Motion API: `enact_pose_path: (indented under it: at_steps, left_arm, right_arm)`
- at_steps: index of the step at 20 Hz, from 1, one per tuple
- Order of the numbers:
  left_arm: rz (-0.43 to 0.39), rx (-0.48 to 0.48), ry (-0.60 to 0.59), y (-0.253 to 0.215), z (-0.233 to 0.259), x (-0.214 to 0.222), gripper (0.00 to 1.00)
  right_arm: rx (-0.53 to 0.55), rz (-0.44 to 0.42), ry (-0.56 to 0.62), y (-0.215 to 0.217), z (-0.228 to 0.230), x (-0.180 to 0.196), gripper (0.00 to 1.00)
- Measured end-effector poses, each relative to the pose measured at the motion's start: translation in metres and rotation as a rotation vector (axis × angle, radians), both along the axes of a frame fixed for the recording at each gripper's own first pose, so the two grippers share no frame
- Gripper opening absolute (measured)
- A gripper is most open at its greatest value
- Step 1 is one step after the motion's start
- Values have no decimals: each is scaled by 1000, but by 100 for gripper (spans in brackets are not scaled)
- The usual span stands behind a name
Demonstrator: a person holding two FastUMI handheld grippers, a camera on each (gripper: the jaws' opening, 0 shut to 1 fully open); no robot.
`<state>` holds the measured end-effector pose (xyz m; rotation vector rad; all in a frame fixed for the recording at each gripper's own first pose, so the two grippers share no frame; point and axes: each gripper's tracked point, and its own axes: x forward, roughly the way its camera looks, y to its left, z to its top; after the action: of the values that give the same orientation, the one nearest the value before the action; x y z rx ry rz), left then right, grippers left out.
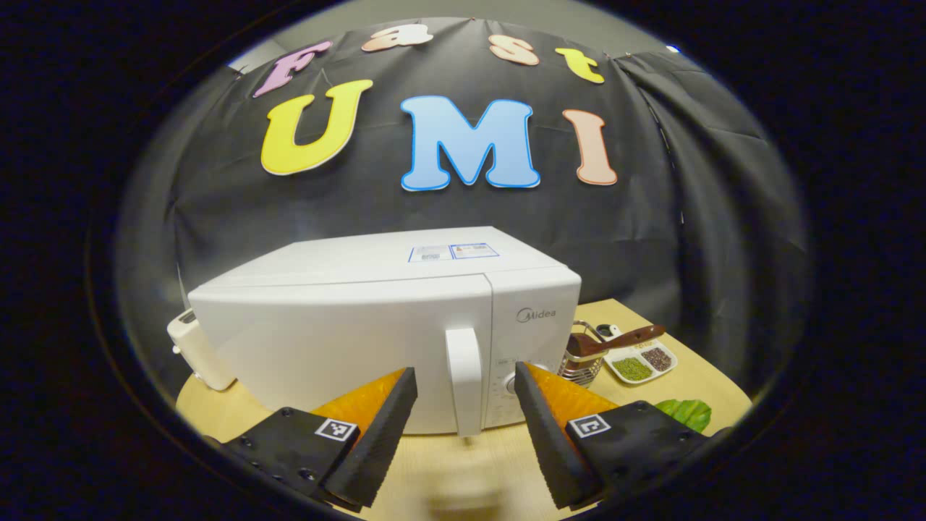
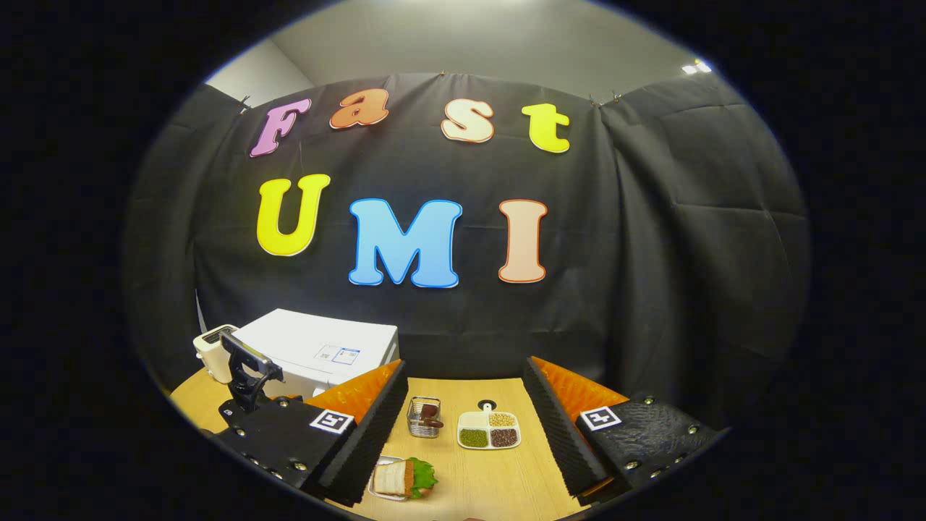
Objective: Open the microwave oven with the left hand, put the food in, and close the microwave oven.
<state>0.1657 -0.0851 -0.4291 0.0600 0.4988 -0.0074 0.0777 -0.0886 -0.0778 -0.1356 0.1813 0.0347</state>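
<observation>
Wooden table under black-draped booth | white microwave shut at table's left – handle between spread left gripper | sandwich on tray, near divided dish of grains – right gripper parted, empty

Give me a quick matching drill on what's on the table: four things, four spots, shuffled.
Things:
1. microwave
2. toaster
3. sandwich
4. divided dish

Spots:
A. on a small plate, nearest the right tool
B. door shut, handle between the left tool's fingers' line
C. right of the wire basket
D. beside the microwave's far left side

Pairs: 1-B, 2-D, 3-A, 4-C
</observation>
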Motion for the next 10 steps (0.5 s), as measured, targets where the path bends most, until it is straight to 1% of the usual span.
enact_pose_path:
  at_steps: [1,2,3,4,5,6,8,9,10]
  left_arm:
    - [14,-7,14,3,-6,3,84]
    - [9,-21,37,1,-15,6,77]
    - [-11,-44,68,-4,-22,5,71]
    - [-7,-36,62,-4,-22,11,39]
    - [-12,-11,62,-4,-34,18,35]
    - [-12,1,54,-5,-17,6,30]
    - [-12,-9,59,-5,-16,5,22]
    - [-14,-12,62,-5,-16,6,23]
    - [-22,-13,69,-5,-19,6,17]
  right_arm:
    - [-2,-6,4,-3,-1,2,98]
    - [-2,-10,7,-4,-3,4,98]
    - [-2,-14,12,-5,-4,5,95]
    - [-2,-16,15,-5,-5,6,98]
    - [0,-18,16,-5,-6,7,95]
    - [3,-18,19,-3,-7,8,98]
    - [7,-11,29,3,-12,9,98]
    - [8,-6,30,5,-12,9,98]
    - [10,-2,28,8,-12,9,98]
